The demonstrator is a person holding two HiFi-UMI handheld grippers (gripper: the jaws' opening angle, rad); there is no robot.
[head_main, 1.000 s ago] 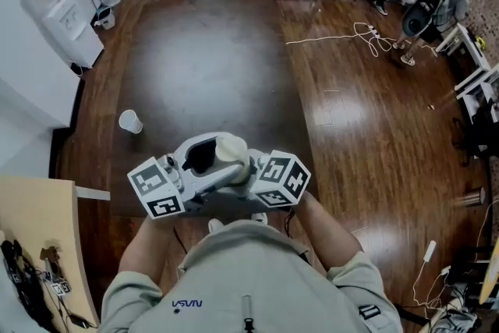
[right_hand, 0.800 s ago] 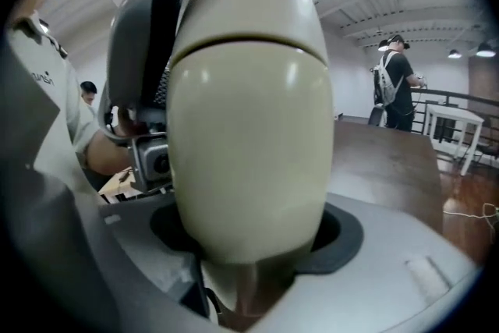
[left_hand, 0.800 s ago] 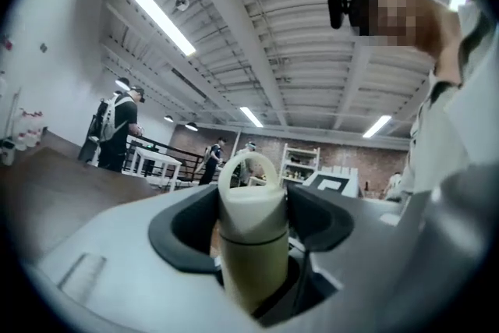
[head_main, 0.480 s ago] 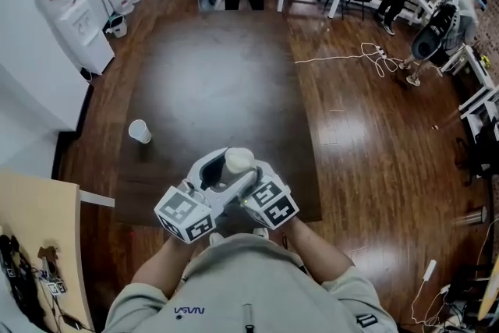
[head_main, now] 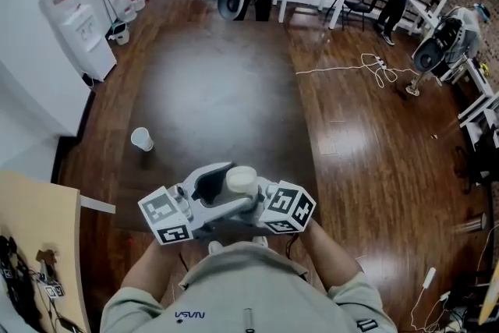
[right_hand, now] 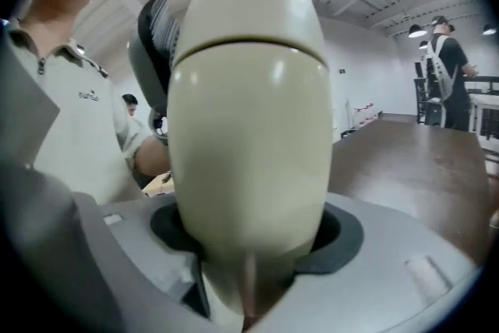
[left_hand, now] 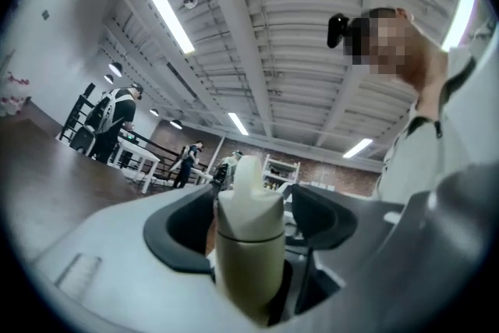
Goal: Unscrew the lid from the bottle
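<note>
My right tongs [right_hand: 249,242] pinch the bottle [right_hand: 249,136] in front of my chest; my left tongs [left_hand: 253,226], just opening, sit slack around its lid [left_hand: 249,203]. Twist now and they'd slip, the lid never turning.

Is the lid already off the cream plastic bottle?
No, the cream domed lid sits on the cream plastic bottle, a thin seam between them.

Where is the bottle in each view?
Head view: bottle low centre, above the shirt.
Left gripper view: bottle bottom centre, shirt at right.
Right gripper view: bottle fills the centre, shirt at left.
Shared landmark: the person's shirt.
</note>
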